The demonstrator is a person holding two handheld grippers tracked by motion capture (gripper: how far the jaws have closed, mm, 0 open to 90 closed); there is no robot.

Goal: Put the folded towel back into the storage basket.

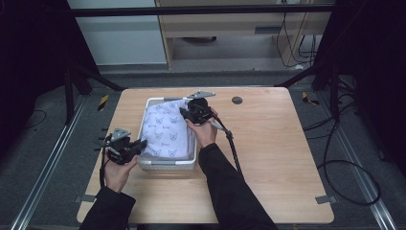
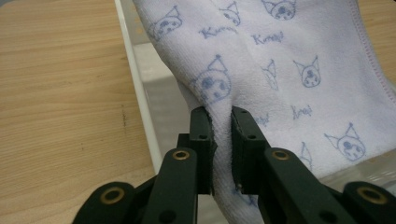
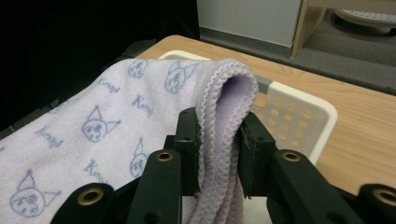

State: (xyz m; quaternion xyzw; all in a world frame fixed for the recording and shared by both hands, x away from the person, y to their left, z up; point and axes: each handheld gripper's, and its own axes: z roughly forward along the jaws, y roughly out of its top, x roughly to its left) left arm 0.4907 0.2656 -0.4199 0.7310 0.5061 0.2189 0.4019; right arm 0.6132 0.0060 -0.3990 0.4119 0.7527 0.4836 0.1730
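- Left tool (image 1: pixel 139 145): at the near left corner of the basket, jaws closed down on a pinched fold of the towel (image 1: pixel 167 130); in the left gripper view (image 2: pixel 219 135) cloth bunched between the two black jaws with only a narrow gap left.
- Basket (image 1: pixel 166 166): one, white plastic with holes in its walls, standing on the wooden bench (image 1: pixel 268 158) left of centre.
- Towel: one, pale lilac terry printed with small blue cat-like faces and script, stretched over the basket from near left to far right, held up at both ends rather than lying flat inside.
- Right tool (image 1: pixel 187 113): at the far right of the basket, jaws clamped on a doubled, stitched hem; in the right gripper view (image 3: pixel 218 149) the edge loops up over the jaws and hangs down between them.
- Handling, judged: soft, limp and light; likely to sag and crease between the two holds; nothing fragile; terry pile grips well, slip unlikely. Best hold probably at corners or along the stitched hem, where the cloth is thickest.
- Count: one towel, one basket, two tools, one small dark round fitting (image 1: pixel 236 100) on the far part of the bench.
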